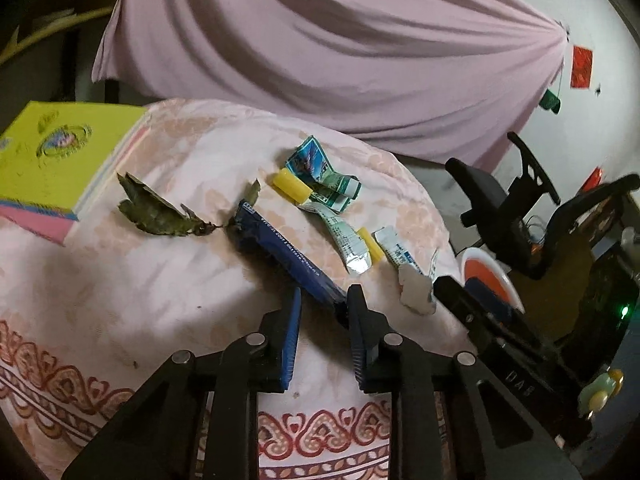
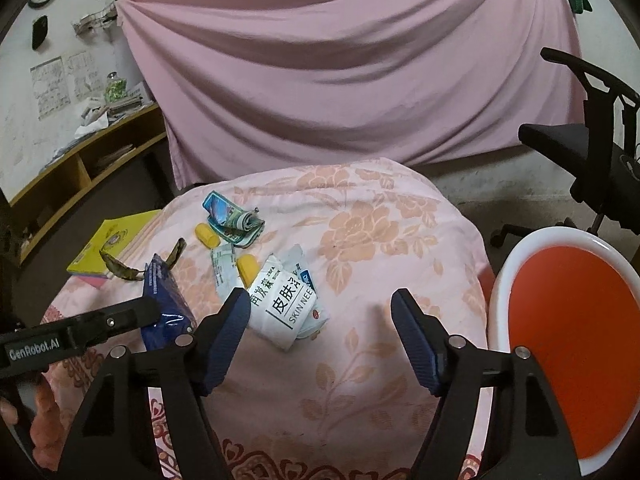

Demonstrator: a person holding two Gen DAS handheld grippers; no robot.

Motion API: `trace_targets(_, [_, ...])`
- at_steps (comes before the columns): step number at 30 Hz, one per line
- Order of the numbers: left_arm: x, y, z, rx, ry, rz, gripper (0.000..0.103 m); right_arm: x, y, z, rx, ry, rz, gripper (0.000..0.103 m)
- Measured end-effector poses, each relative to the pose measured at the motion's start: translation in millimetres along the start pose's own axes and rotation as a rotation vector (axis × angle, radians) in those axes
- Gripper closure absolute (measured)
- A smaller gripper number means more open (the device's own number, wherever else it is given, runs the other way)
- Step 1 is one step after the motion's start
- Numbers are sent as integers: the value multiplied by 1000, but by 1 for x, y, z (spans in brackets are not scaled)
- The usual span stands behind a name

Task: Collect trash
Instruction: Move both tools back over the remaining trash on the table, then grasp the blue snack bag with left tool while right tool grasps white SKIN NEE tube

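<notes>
Curtain: pink, hung well beyond both tongs.
Cloth: floral pink cover under all the trash and under both tongs.
Bin: white rim, orange inside, just right of the right tongs.
Chair: black, beyond the bin.
Book: yellow, far left of the left tongs.
Left tongs: jaws narrow; the near end of the blue wrapper lies at the right fingertip, but whether the pads grip it cannot be told. Housing reads "GenRobot.AI".
Right tongs: jaws wide apart, holding nothing; the left finger is at the edge of the white packet.
Packet print: Chinese characters and "SKIN NEE…".
Leaves: dry, ahead and left of the left tongs.
Tubes: flattened, yellow caps, ahead of both tongs.
Teal wrapper: crumpled, farthest ahead.
</notes>
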State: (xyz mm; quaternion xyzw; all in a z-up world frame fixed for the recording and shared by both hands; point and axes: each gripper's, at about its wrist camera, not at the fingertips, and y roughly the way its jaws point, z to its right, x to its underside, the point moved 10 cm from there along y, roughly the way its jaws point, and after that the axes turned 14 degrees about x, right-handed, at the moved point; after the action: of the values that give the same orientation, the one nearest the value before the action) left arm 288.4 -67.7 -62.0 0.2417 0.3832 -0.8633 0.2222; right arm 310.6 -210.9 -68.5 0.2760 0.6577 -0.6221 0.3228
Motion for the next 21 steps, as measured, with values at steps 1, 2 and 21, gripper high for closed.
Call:
trace_targets(1, [0, 2, 0, 0, -4, -8, 84, 0, 1, -1, 0, -3, -5, 32])
trace_targets(2, [0, 4, 0, -8, -2, -19, 84, 1, 2, -1, -1, -6, -10, 33])
trace_targets(21, [0, -18, 17, -33, 188, 13, 98, 0, 4, -19, -71, -41, -24, 48])
